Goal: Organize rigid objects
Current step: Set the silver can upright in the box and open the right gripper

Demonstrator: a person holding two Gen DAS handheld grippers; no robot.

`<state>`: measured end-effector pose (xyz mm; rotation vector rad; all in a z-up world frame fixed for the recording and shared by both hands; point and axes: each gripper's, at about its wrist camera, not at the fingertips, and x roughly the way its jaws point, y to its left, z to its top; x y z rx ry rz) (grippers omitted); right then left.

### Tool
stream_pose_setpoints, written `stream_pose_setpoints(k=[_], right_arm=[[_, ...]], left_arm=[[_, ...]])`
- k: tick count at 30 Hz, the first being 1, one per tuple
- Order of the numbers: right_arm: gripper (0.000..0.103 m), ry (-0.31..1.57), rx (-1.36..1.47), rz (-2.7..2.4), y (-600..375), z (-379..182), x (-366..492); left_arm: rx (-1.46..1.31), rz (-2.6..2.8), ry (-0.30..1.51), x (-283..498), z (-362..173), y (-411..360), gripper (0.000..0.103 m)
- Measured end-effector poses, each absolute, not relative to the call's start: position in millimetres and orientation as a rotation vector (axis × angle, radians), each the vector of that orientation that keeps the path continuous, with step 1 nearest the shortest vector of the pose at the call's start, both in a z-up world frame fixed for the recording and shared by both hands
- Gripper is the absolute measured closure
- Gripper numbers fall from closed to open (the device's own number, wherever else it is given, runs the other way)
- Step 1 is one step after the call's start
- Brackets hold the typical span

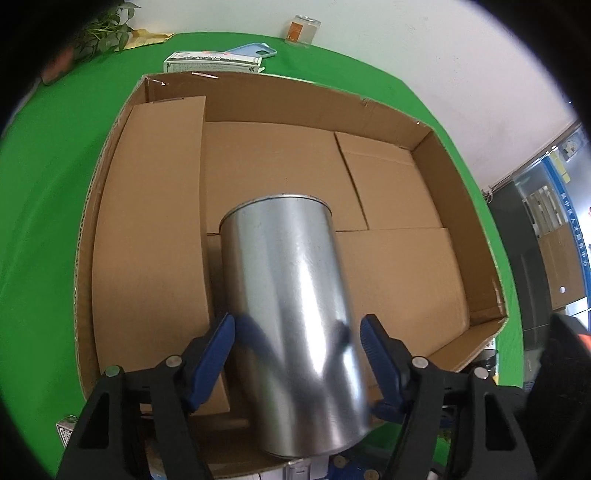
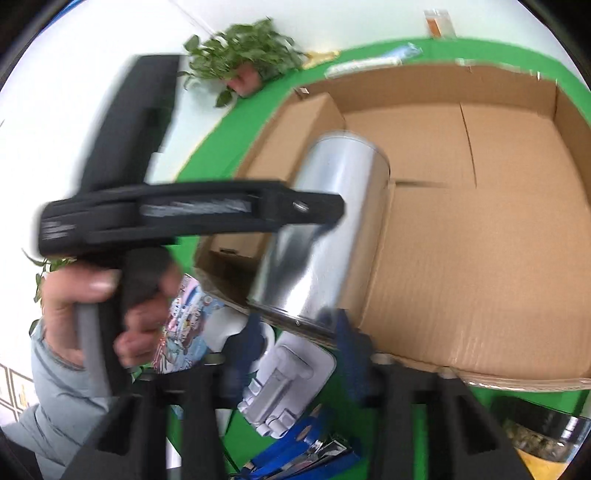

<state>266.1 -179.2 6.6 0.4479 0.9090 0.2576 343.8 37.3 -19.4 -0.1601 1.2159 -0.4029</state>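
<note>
A plain silver metal can (image 1: 295, 295) is held between the blue pads of my left gripper (image 1: 297, 350), which is shut on it. The can hangs tilted over the near edge of a large open cardboard box (image 1: 436, 147) on the green table. The right wrist view shows the same can (image 2: 325, 236) and the left gripper's black body (image 2: 192, 210) in a hand, over the box (image 2: 480, 258). My right gripper (image 2: 295, 350) is open and empty, low at the box's near side, above loose items.
Behind the box lie a flat printed carton (image 1: 212, 62), a blue phone case (image 1: 255, 50), a glass jar (image 1: 303, 31) and a leafy plant (image 2: 247, 55). In front of the box lie a grey hinged part (image 2: 288, 387), a colourful packet (image 2: 188, 325) and blue items (image 2: 306, 446).
</note>
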Motion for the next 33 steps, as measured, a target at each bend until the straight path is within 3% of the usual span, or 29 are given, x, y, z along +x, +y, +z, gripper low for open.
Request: stream_pose_setpoints(k=[7,8,11,14,17,25,33], right_arm=[[0.076,0.911,0.389,0.244,-167,2,260],[0.074,0.903,0.365,0.225,-167,4,257],[0.048,0.851,0.336,0.176,-180,14,242],[0.048,0.818,0.433,0.105,-218,18,237],[0.063,0.832,0.590,0.064,-255,15,253],[0.062,0.896,0.703,0.190,-227,-1,325],[0.057,0.930,0.681,0.217,-208,-3,320]], left_arm=[[-0.150,-0.408,1.032,307,18,59,0.033],[-0.141,-0.407,1.007,300,21,61,0.033],[-0.139,-0.414,1.010,287,17,63,0.033],[-0.173,-0.441,1.049,284,4,62,0.033],[-0.211,-0.421,1.119,287,-15,62,0.034],[-0.314,-0.436,1.199,290,-38,70,0.032],[-0.270,-0.475,1.159,273,-19,71,0.033]])
